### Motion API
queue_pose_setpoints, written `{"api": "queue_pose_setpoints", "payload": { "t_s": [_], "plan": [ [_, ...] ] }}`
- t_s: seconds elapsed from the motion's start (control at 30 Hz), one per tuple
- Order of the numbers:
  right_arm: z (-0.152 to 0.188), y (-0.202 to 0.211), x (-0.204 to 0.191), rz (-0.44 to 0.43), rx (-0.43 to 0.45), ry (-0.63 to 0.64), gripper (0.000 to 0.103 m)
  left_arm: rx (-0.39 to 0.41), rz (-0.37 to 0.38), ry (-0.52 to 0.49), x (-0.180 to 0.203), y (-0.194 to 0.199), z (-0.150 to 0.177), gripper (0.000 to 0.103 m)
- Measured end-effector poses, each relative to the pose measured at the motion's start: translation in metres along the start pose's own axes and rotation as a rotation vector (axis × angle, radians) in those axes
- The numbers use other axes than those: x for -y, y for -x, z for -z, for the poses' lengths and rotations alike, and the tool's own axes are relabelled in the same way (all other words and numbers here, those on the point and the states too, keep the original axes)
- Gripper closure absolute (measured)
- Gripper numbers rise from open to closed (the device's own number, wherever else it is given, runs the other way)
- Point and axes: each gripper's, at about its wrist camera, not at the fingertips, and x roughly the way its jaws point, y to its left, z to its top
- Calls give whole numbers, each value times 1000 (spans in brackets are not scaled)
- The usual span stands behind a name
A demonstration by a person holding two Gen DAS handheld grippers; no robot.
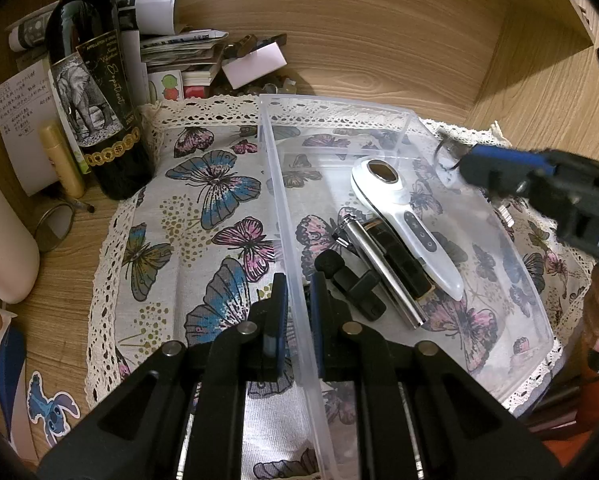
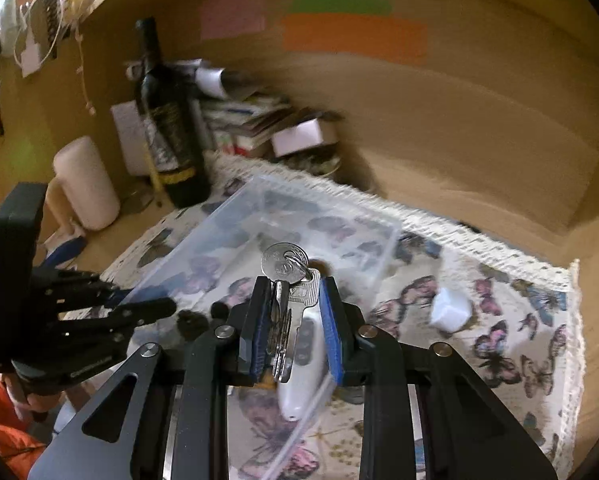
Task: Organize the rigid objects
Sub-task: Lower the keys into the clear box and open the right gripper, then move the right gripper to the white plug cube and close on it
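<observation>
The left gripper (image 1: 298, 300) sits closest to its lens, its two blue pads clamped on the near wall of the clear plastic bin (image 1: 287, 208) and steadying it on the butterfly cloth (image 1: 203, 200). The right gripper (image 2: 295, 320) is closed on a bunch of keys (image 2: 285, 300), held above the bin, the ring and a round silver tag poking out past the fingertips. The keys look light and stiff but loose on their ring, so they may swing and slip; a grip across the flat blades seems safest. Inside the bin lie a white handheld device (image 1: 403, 220), a metal cylinder (image 1: 383, 268) and a small black microphone (image 1: 347, 280). Outside it, a small white cube (image 2: 451, 312) waits on the cloth, with a wine bottle (image 1: 95, 92) behind.
</observation>
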Motion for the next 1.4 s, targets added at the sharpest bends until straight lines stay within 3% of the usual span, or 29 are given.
{"api": "queue_pose_setpoints", "payload": {
  "t_s": [0.33, 0.5, 0.8, 1.13, 1.4],
  "plan": [
    [6, -34, -10, -68, -144, 2, 80, -1, 0, 2, 0, 0, 0, 92],
    [5, -37, -5, -98, -161, -37, 79, -1, 0, 1, -1, 0, 0, 92],
    [-2, -8, 6, 3, -62, -22, 65, -2, 1, 2, 0, 0, 0, 92],
    [-19, 28, 56, 172, 56, -106, 55, -1, 1, 2, -1, 0, -1, 92],
    [-19, 8, 99, 261, 22, -204, 49, -2, 2, 3, -1, 0, -1, 92]
  ]
}}
